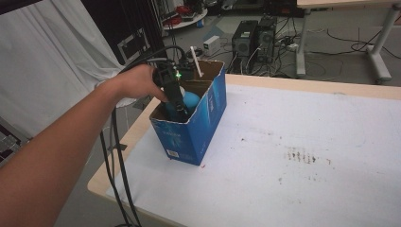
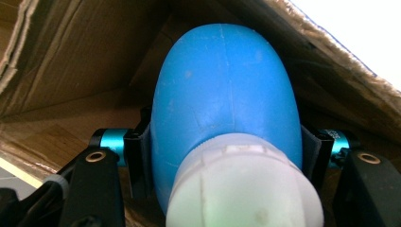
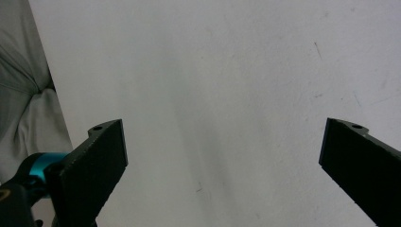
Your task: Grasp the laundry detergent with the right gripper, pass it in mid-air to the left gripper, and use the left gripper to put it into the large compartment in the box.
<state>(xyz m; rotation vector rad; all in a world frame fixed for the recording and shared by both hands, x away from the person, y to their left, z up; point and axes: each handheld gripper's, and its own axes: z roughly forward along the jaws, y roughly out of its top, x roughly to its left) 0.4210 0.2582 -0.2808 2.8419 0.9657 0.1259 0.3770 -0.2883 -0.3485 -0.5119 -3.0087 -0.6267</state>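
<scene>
Blue bottle [image 2: 227,90] clamped in left gripper [image 1: 176,105], upper left, inside box [image 1: 189,137]; lift straight, clear cardboard walls. Right gripper [image 3: 222,161] open, empty.

A white-topped table [image 1: 293,156] with a pale wooden edge fills the foreground. At ten o'clock hangs a white curtain [image 1: 52,61]. At twelve o'clock, computer towers [image 1: 254,38] stand on the grey floor [image 1: 340,52] among loose cables; another table's leg [image 1: 380,52] stands at two o'clock.

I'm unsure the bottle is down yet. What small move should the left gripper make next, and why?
Probably ease the left gripper a little lower, then open. Its jaws clamp the blue bottle inside the blue carton, and whether the bottle rests on the bottom is hidden.
</scene>
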